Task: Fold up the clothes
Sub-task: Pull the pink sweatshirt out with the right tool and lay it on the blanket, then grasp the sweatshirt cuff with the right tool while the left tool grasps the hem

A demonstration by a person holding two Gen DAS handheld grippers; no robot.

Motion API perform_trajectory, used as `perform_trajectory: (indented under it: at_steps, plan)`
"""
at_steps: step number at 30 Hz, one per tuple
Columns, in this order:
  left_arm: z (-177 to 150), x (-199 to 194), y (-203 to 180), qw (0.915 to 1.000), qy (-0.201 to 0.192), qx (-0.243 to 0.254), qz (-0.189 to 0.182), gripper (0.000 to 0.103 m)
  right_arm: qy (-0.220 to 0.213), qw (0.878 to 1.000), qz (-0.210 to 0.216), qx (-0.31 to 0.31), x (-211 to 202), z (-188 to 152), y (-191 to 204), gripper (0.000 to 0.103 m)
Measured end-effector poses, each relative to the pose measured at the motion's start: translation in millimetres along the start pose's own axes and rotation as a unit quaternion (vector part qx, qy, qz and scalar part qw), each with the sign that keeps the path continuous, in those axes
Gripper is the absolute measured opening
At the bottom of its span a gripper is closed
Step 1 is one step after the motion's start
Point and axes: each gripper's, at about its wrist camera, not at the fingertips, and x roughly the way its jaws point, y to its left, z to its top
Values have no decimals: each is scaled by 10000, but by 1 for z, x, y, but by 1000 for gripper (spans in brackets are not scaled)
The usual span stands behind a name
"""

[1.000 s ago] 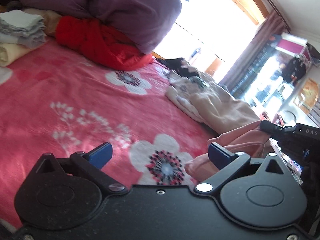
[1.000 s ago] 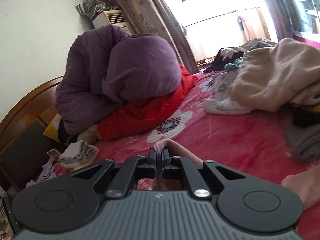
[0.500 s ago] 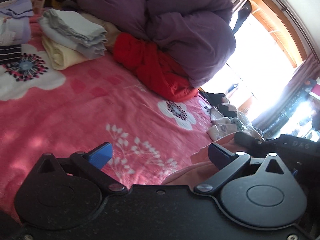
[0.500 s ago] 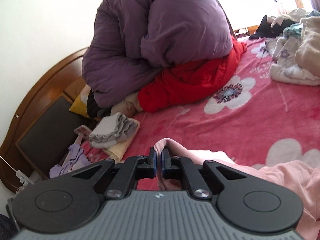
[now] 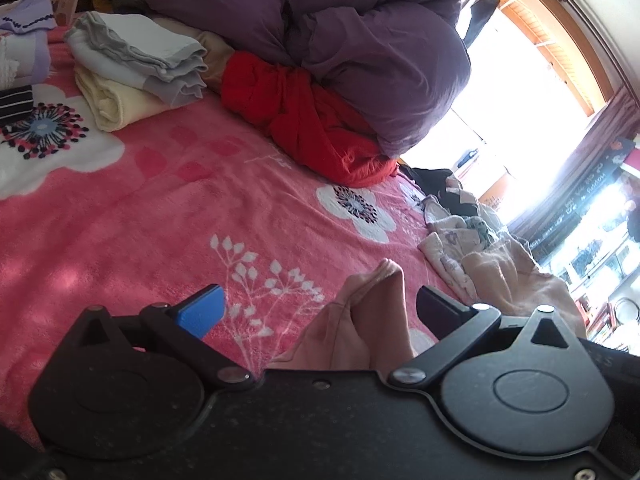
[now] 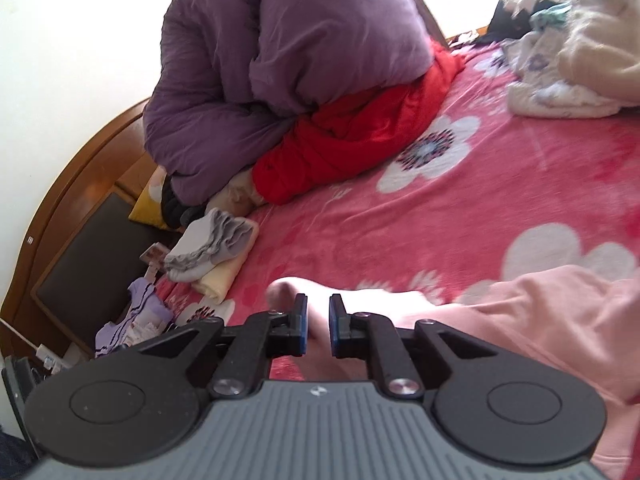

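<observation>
Right wrist view — pink garment (image 6: pixel 540 320) blurred, its edge cut off.

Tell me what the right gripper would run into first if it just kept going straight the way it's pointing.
The pink garment: a fold of it already lies between the opening jaws of the right gripper. Beyond that comes the pink floral blanket, probably short of the folded stack, though depth is hard to judge.
</observation>
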Motion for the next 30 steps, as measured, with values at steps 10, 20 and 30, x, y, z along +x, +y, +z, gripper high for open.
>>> perform_trajectory:
  at_steps: [10, 20, 30]
  plan:
    - [-27, 32, -21, 9924, 302, 1120, 399, 102, -322, 9880, -1514, -31, -77, -51, -112, 40]
    - [-22, 21, -46, 9843, -323, 1732, 92, 101, -13, 9816, -1892, -241, -66, -96, -142, 68]
    - [-19, 60, -37, 9816, 37, 1874, 374, 100, 85, 9922, -1246, 63, -58, -103, -153, 17]
